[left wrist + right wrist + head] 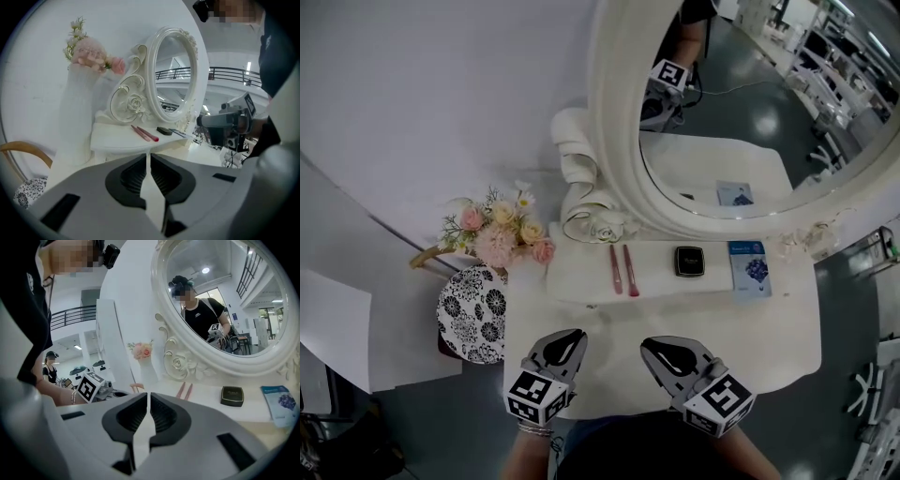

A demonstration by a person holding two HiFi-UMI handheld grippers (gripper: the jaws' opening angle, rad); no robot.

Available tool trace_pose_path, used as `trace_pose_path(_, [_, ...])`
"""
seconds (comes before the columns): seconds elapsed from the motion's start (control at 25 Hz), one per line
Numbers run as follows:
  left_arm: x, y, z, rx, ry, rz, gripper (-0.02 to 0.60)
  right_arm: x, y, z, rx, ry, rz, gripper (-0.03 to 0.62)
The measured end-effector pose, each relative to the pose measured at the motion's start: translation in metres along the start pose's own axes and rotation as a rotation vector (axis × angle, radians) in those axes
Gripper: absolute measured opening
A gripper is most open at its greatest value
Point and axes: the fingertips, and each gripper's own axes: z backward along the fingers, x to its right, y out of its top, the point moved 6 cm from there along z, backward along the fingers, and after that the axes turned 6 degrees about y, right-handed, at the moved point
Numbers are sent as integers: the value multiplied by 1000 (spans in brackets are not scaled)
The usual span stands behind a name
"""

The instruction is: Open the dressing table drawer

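Note:
The white dressing table (787, 337) carries a raised shelf (581, 279) under an oval mirror (614, 159). I cannot make out a drawer front or a handle in any view. My left gripper (575, 335) is over the table's front edge, left of centre, shut and empty (149, 157). My right gripper (649, 344) is beside it on the right, jaws together with nothing between them (148, 395). Both point toward the shelf and touch nothing.
On the shelf lie two pink brushes (623, 270), a black compact (689, 261) and a blue booklet (749, 267). A white vase of pink flowers (502, 234) stands at the table's left end. A chair with a black-and-white cushion (472, 314) is beside it.

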Motion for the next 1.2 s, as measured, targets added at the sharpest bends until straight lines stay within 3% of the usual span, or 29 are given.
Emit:
trace_pose_path(0.28, [-14, -13, -21, -33, 18, -23, 20, 3, -13, -6, -38, -30, -6, 21])
trace_pose_path(0.52, [-15, -16, -42, -52, 15, -32, 23, 3, -17, -20, -43, 7, -9, 21])
trace_pose_path(0.72, [-14, -30, -54, -96, 14, -27, 95, -2, -17, -30, -34, 43, 2, 21])
trace_pose_path(0.96, [-25, -36, -68, -106, 39, -4, 153, 2, -20, -32, -27, 20, -30, 21])
trace_pose_path(1.2, [-30, -33, -80, -88, 71, -18, 161, 6, -17, -32, -6, -1, -59, 21])
